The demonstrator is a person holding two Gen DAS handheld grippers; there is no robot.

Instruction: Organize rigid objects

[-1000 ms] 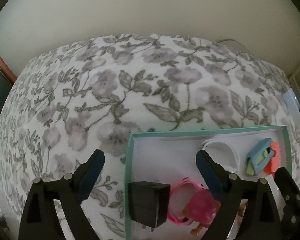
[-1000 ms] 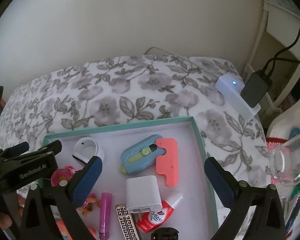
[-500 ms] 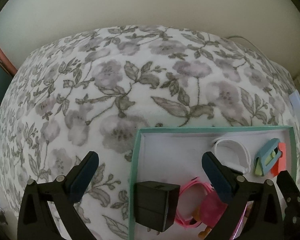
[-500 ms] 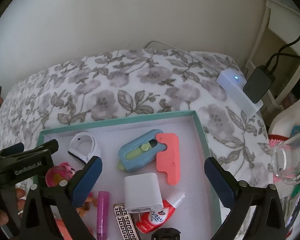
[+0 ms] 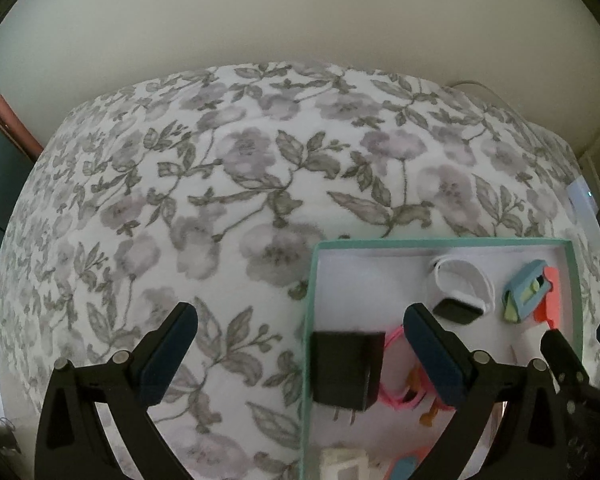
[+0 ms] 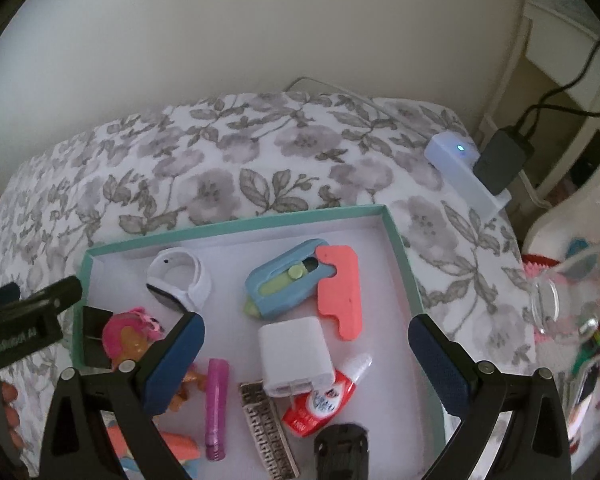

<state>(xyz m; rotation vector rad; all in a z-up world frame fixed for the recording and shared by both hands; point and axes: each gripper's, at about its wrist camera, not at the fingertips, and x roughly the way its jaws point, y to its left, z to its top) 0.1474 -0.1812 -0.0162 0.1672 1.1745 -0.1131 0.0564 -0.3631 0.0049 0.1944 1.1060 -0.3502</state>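
A teal-rimmed box [image 6: 404, 264] with a white floor lies on the floral bed; it also shows in the left wrist view [image 5: 312, 280]. It holds a black charger [image 5: 346, 368], a white charger [image 6: 296, 350], a white ring-shaped band [image 6: 180, 278], a blue and green cutter [image 6: 284, 284], a coral piece [image 6: 340, 300], a glue bottle [image 6: 328, 396], a pink tube [image 6: 217, 400], a patterned clip [image 6: 266, 428] and a pink doll [image 6: 128, 334]. My left gripper [image 5: 300, 344] is open over the box's left rim, empty. My right gripper [image 6: 306, 348] is open above the white charger, empty.
A white device with a blue light [image 6: 460, 168] and a black adapter [image 6: 500, 160] sit at the bed's right edge. A clear glass jar [image 6: 560, 296] and colourful clutter stand to the right. The floral cover [image 5: 220, 200] stretches left to the wall.
Both grippers have drawn back and lowered a little, so the box sits further right in the left view and more of its contents show. Both stay open.
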